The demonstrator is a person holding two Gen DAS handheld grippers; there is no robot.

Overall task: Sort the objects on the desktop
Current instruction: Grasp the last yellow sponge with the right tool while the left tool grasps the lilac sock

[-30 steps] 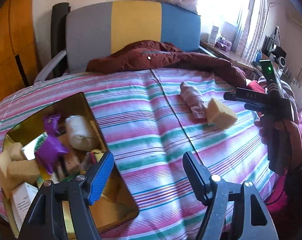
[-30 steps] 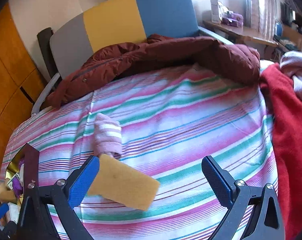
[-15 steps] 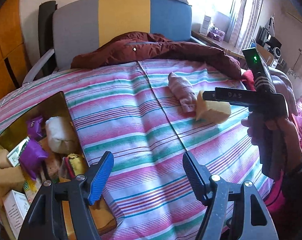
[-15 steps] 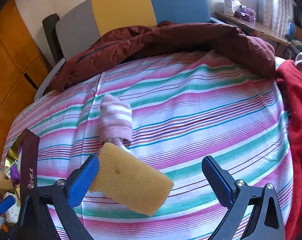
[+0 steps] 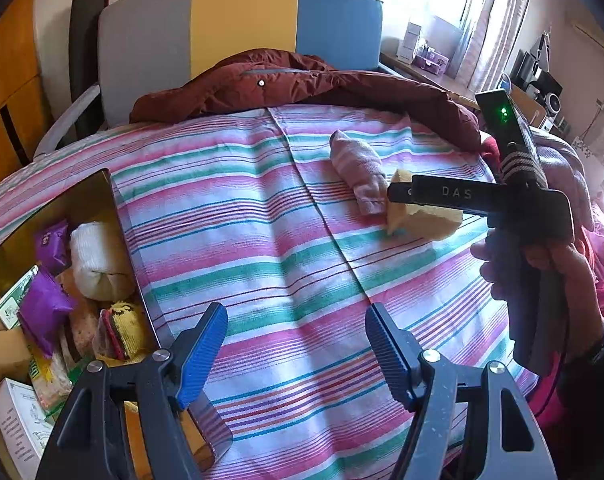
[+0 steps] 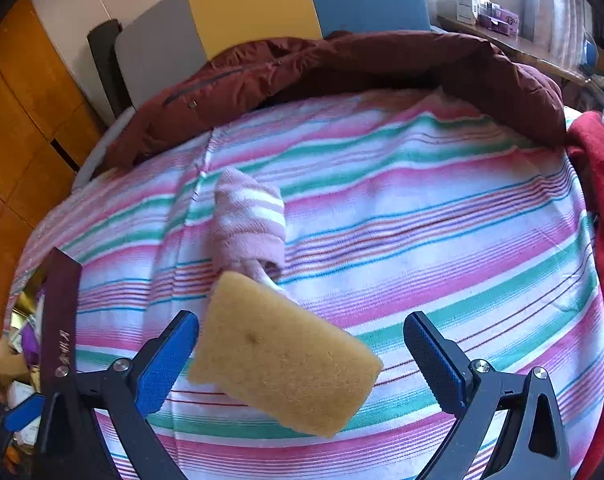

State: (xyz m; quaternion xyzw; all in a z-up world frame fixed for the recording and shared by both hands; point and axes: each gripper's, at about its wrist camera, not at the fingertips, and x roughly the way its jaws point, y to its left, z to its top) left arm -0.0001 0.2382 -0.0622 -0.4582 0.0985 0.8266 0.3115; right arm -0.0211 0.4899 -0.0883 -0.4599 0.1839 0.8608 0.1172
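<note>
A tan sponge lies on the striped bedsheet, its far corner touching a rolled pink striped sock. My right gripper hovers open over the sponge, which sits between the fingers, close to the left pad. In the left wrist view the right gripper's body partly hides the sponge, beside the sock. My left gripper is open and empty above bare sheet. An open gold-lined box at the left holds several items, including purple packets and a white roll.
A maroon jacket lies across the head of the bed below the grey, yellow and blue headboard. Red cloth is heaped along the right edge. The box's dark wall stands left of the right gripper. A person's hand grips the right tool.
Both grippers sank and moved forward. The sponge and sock grew larger under the right gripper. The box slid left in the left view. Both stayed open.
</note>
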